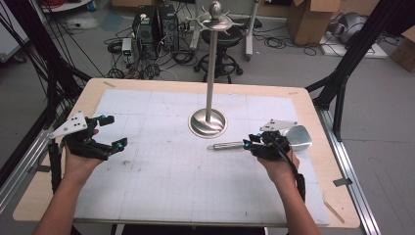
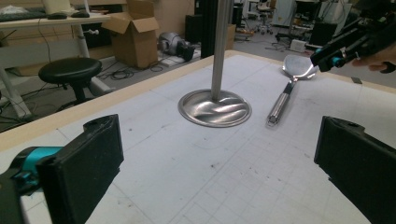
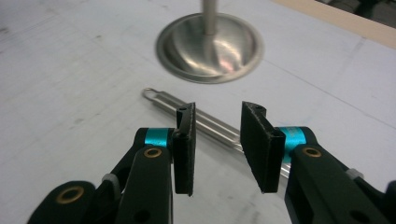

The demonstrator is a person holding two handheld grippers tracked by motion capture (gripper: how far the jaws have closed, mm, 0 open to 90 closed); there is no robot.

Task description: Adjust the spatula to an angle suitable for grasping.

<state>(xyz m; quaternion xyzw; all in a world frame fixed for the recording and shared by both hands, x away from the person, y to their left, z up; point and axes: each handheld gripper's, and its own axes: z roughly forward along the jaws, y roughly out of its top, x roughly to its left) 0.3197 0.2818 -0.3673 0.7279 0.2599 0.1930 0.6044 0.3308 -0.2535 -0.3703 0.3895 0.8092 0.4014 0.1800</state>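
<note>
A steel spatula (image 1: 226, 145) lies flat on the white gridded mat (image 1: 161, 181), its handle pointing left and its broad blade (image 1: 299, 138) to the right. My right gripper (image 1: 248, 143) hovers just over the handle near the blade end. In the right gripper view its jaws (image 3: 219, 140) stand apart and the handle (image 3: 170, 100) runs along the mat below the gap, untouched. My left gripper (image 1: 113, 131) rests at the mat's left side, wide open with nothing between its pads (image 2: 88, 163). The spatula (image 2: 285, 95) and the right gripper (image 2: 334, 57) show far off in the left gripper view.
A tall steel stand with a round base (image 1: 208, 123) and a thin pole (image 1: 211, 68) topped by hooks (image 1: 216, 19) rises at the mat's middle back, just behind the spatula's handle tip. The wooden table edge (image 1: 318, 147) runs close to the right of the blade.
</note>
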